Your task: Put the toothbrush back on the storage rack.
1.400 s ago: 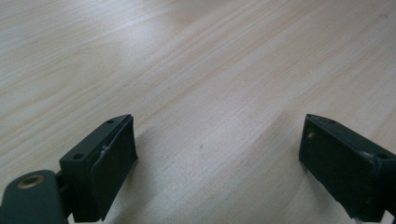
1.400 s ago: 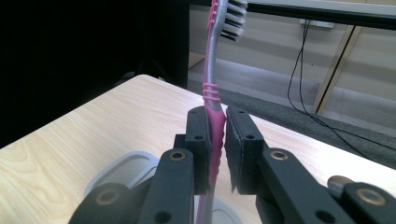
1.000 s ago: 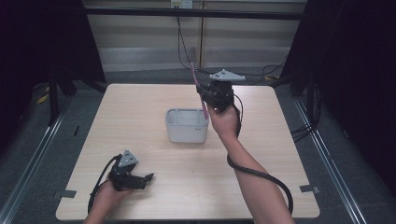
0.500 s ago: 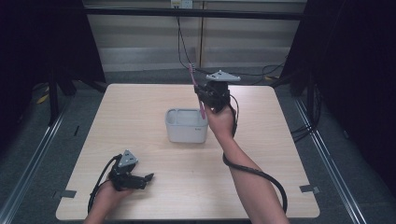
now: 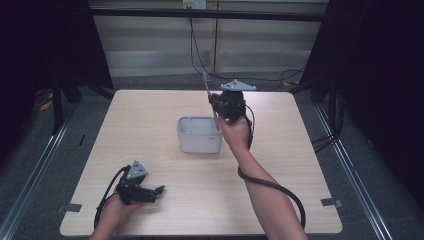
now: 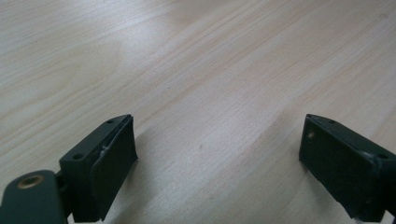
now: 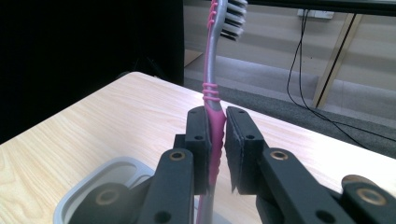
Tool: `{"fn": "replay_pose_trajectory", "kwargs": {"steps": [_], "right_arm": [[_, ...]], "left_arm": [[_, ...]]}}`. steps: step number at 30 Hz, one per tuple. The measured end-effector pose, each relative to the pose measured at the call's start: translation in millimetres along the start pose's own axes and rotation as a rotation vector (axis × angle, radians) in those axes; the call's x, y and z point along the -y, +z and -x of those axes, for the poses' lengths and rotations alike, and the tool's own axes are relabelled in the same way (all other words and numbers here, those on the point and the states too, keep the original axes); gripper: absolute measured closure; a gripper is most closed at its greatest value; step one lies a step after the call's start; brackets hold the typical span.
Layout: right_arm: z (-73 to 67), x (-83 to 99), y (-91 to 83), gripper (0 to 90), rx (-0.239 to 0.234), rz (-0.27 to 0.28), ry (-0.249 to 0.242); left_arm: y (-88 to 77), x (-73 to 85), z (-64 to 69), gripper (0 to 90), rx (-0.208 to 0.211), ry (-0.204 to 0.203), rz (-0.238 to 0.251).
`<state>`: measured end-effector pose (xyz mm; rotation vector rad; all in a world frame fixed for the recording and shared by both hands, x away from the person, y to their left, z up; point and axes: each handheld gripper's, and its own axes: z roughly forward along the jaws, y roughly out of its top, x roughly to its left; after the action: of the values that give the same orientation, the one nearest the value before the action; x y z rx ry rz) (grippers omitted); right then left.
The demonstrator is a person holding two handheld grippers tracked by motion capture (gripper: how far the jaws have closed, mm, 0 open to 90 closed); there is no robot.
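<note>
A pink and grey toothbrush point(image 7: 212, 88) stands upright with its bristles at the top, clamped between the jaws of my right gripper point(image 7: 215, 140). In the high view that right gripper point(image 5: 218, 111) hangs above the right rim of a pale grey tub point(image 5: 199, 134) at the table's middle, and the toothbrush point(image 5: 207, 86) sticks up past it. My left gripper point(image 5: 150, 193) rests on the table near the front left edge. Its jaws point(image 6: 212, 154) stand wide apart over bare wood with nothing between them.
The light wooden table point(image 5: 150, 115) has dark drop-offs on both sides. Black cables point(image 5: 280, 192) trail from each gripper across the table. A wall and cables stand behind the far edge.
My right gripper has shifted slightly with the toothbrush over the tub's right rim. The left gripper has stayed still.
</note>
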<state>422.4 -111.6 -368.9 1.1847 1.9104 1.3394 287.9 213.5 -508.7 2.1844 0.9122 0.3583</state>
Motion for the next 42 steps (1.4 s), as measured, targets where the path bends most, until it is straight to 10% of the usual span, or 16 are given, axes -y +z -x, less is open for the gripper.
{"fn": "replay_pose_trajectory", "kwargs": {"steps": [42], "right_arm": [[1.1,22.3,-9.9,79.6,-0.004,0.005,-0.014]], "left_arm": [[-0.6,0.1,-0.4,10.5,-0.005,0.013,-0.006]]}}
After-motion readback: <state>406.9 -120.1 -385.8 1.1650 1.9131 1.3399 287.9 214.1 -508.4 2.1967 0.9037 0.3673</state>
